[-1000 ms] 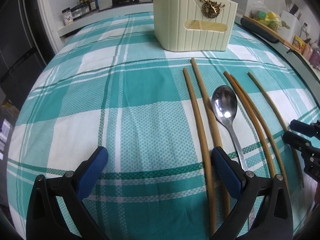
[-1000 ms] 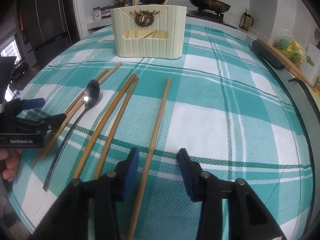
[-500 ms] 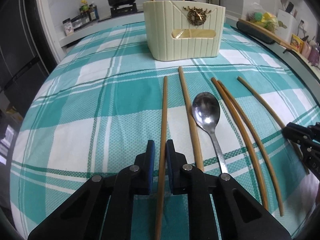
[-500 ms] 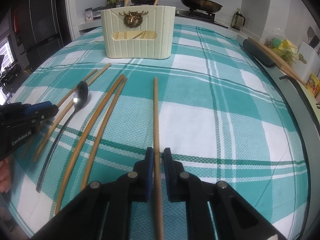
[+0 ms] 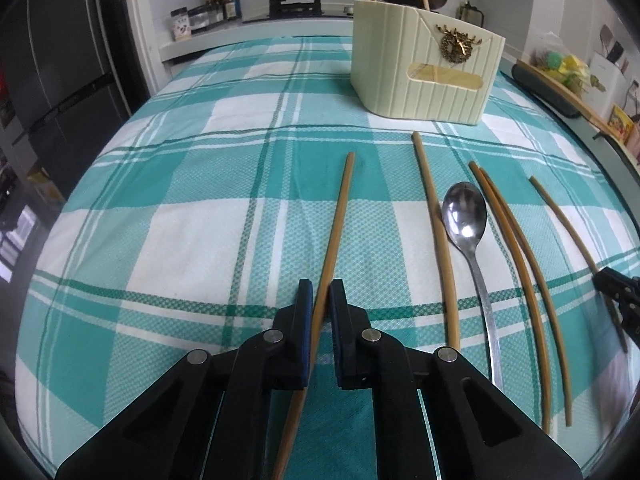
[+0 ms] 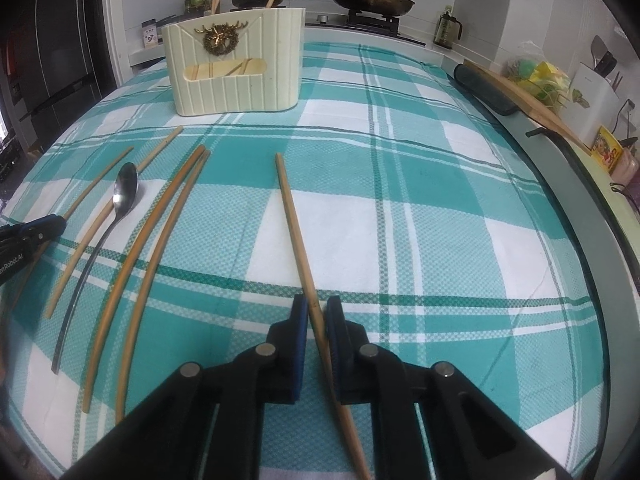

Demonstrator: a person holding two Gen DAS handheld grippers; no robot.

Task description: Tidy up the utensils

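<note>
1. Left wrist view: the left gripper [image 5: 320,304] is clamped on a chopstick [image 5: 338,216], whose far end points toward the table's far edge. The table is covered with a teal-and-white cloth [image 5: 208,216]. To the right of the held stick lie another chopstick [image 5: 434,232], a spoon [image 5: 466,216] with its bowl toward the far edge, a pair of chopsticks [image 5: 516,248] lying close together, and one more stick toward the right edge. A cream holder [image 5: 424,76] stands near the far edge, with two sticks poking out of its top. The right gripper [image 5: 618,292] shows at the frame's right rim.

2. Right wrist view: the right gripper [image 6: 318,312] is clenched on a chopstick [image 6: 294,220] that lies apart from the others. Toward the left edge lie the pair [image 6: 160,240], the spoon [image 6: 124,192] and further sticks. The holder [image 6: 236,68] stands near the far-left corner. The left gripper [image 6: 36,232] shows at the frame's left rim.
</note>
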